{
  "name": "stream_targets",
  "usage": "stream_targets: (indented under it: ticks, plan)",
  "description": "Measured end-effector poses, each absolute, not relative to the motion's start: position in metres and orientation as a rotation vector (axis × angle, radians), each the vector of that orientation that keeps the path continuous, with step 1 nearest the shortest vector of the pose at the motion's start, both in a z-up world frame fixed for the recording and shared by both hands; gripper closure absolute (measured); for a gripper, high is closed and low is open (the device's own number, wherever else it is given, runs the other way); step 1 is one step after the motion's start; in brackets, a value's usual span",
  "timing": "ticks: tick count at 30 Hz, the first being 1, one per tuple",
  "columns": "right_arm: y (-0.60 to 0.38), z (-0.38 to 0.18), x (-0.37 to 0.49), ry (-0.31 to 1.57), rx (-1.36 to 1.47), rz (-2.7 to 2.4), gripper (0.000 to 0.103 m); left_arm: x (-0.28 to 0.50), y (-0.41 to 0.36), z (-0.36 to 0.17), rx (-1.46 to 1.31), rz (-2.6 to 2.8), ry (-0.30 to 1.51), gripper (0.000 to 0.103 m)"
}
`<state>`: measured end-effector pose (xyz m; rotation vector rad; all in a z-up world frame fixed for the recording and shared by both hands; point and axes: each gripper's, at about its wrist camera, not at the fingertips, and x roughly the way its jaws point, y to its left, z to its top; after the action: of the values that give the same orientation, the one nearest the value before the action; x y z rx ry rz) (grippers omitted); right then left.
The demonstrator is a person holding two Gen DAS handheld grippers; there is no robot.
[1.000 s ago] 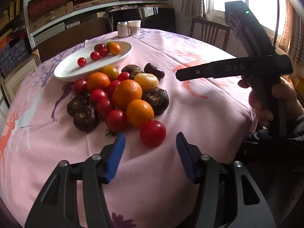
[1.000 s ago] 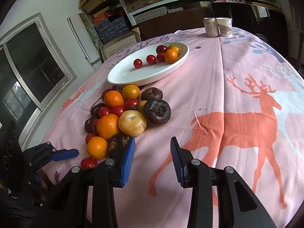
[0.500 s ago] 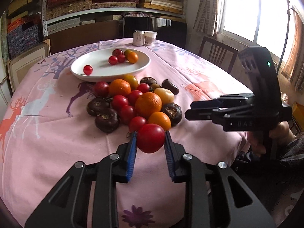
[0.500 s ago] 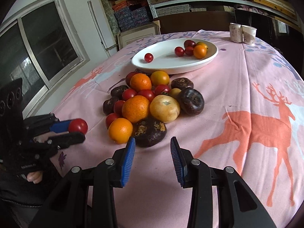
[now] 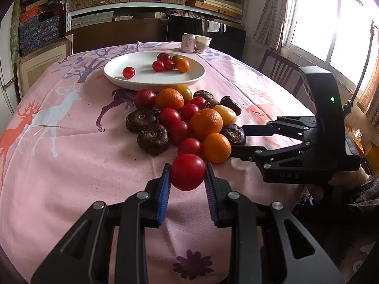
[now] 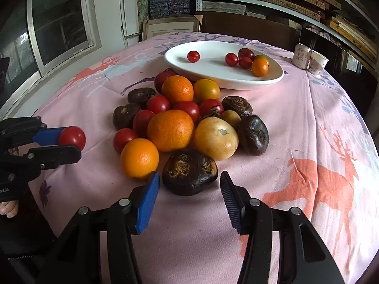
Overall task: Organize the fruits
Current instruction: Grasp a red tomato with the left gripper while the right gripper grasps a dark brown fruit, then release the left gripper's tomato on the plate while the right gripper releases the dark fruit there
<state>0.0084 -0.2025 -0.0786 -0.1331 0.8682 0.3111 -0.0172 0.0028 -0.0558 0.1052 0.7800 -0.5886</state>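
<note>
Fruits (image 6: 187,123) are sitting heaped mid-tabletop, just in front of the white plate (image 5: 132,80), where a few small tomatoes and an orange one are resting. I am gripping one red tomato (image 5: 188,172) in my left tongs (image 5: 187,177), pads pressing both its sides; whether it is clear of the cloth I cannot tell. My right tongs (image 6: 189,184) are standing open, their pads flanking a dark wrinkled fruit (image 6: 189,174) at the heap's near edge without touching it. That fruit is hiding part of what lies behind it, and the heap's inner pieces are overlapping. The pink tablecloth (image 6: 308,127) is lying bare to the right of the heap. Two cups (image 6: 309,58) are standing near the far edge.
</note>
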Motion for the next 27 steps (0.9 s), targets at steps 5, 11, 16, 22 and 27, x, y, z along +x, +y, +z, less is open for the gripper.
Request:
stream_targets:
  ticks: [5,11,16,22,27]
  plan:
    - [-0.211,-0.078,0.013,0.870,-0.041,0.343,0.056,-0.017,0.005,-0.054,0.101,-0.579,0.777,0.076]
    - [-0.234,-0.054,0.001,0.799,0.084,0.396,0.056,-0.014,0.008,-0.043,0.091,-0.579,0.752,0.076]
    - [-0.261,-0.021,0.010,0.731,0.149,0.380,0.056,0.006,0.000,-0.030,0.088,-0.589,0.739,0.076]
    - [-0.274,-0.002,0.054,0.737,0.179,0.367,0.056,0.057,-0.025,-0.012,0.121,-0.590,0.713,0.076]
    - [-0.273,-0.006,0.107,0.765,0.200,0.353,0.056,0.119,-0.044,-0.007,0.104,-0.575,0.736,0.076]
